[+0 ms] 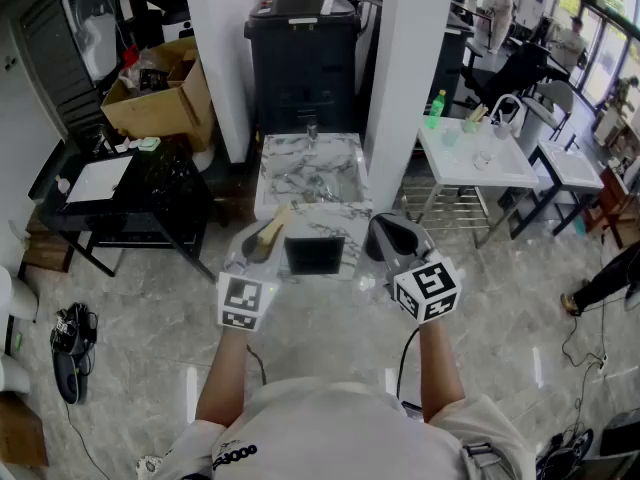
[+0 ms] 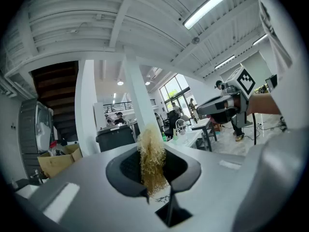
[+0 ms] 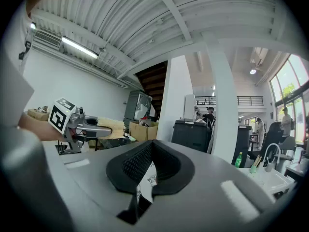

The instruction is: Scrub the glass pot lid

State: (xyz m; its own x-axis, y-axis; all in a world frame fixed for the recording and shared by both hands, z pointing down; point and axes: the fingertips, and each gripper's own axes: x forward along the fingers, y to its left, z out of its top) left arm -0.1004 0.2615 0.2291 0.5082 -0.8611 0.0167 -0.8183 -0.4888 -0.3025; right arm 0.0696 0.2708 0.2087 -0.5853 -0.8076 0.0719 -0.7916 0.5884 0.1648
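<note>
I stand at the near edge of the marble tabletop (image 1: 300, 178), holding both grippers just over that edge and pointing them out across it. My left gripper (image 1: 258, 242) has its fingers (image 2: 126, 170) pinching a tan, fibrous scrubber (image 2: 152, 161), whose frayed end sticks up past the tips. My right gripper (image 1: 386, 230) is at the tabletop's near right corner. Its fingers (image 3: 129, 164) are pressed together at the tips, and I can make out nothing between them. Only a sliver of marble shows through the gap lower down. A dark square (image 1: 314, 255) sits at the tabletop's near edge, between the two grippers. I cannot pick out the glass pot lid with certainty, and see only faint clear glints around that square. A black bin (image 1: 300, 63) stands beyond the far edge of the tabletop.
</note>
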